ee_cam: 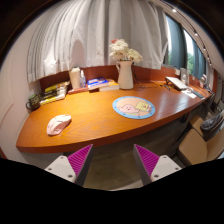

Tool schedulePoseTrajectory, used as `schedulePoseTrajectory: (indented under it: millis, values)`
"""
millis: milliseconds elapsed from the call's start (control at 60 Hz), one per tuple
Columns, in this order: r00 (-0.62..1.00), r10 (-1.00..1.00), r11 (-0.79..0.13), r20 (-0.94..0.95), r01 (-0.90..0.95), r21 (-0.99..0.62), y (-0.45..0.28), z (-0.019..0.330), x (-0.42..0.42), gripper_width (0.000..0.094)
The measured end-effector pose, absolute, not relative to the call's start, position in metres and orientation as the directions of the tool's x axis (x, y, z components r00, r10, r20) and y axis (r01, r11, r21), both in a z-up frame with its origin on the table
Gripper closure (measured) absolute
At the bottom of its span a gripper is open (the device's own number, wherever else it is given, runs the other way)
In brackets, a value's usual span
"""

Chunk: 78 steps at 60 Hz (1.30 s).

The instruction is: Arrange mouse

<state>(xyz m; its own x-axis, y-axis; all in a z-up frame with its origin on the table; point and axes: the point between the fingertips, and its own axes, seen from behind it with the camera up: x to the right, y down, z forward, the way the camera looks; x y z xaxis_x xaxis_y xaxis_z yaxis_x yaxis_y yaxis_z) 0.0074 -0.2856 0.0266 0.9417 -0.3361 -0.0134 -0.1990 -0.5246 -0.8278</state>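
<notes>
A pale pinkish mouse [58,124] lies on the curved wooden desk [100,120], near its front edge on the left side. A round blue mouse pad [133,107] with a picture lies further right on the desk. My gripper [113,160] is open and empty, held in front of the desk edge and well short of the mouse. Its two magenta pads [80,157] stand wide apart with only floor between them.
A white vase of flowers [125,70] stands at the back middle of the desk. Books [52,94] and a pale cup [75,77] sit at the back left. A keyboard-like item [178,84] lies at the right end. Curtains hang behind.
</notes>
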Motion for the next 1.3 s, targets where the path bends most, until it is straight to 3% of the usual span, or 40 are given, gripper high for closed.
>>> schedulePoseTrajectory:
  millis: [367, 900, 1300]
  values:
    - [0.993, -0.089, -0.591, -0.074, -0.112, -0.799, -0.191, -0.001, -0.154, 0.0124]
    - [0.997, -0.079, -0.638, -0.012, -0.060, -0.767, -0.050, -0.013, -0.208, 0.0129]
    - [0.997, -0.081, -0.716, 0.003, -0.056, -0.696, -0.007, -0.017, -0.219, 0.0386]
